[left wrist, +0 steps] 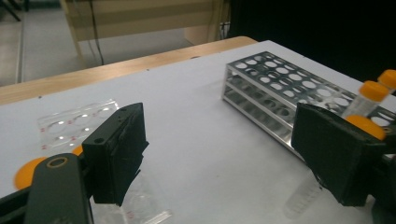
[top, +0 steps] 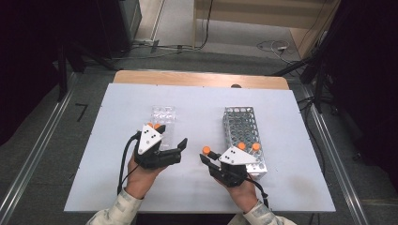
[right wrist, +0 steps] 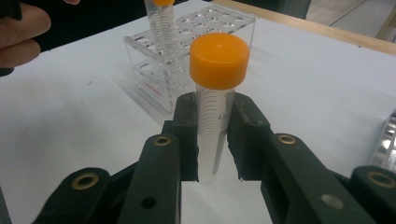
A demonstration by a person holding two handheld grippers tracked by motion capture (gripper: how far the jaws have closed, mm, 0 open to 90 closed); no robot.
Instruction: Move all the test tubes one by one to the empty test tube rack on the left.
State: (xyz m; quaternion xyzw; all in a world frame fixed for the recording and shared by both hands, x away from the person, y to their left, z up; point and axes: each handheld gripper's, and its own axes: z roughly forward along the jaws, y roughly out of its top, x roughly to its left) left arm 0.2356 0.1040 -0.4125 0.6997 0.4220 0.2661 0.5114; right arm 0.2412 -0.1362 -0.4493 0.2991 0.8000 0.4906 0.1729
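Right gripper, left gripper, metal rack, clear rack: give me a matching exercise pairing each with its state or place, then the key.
Things:
1. right gripper
2. left gripper
3. metal rack
4. clear rack

States or places:
A. jaws apart, nothing between them
B. holds two orange-capped tubes at its near end
C. shut on an upright orange-capped tube
D. on the left of the table, by the left gripper

Pairs: 1-C, 2-A, 3-B, 4-D

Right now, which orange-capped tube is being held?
The tube between the right gripper jaws, above the table. The others stand in racks.
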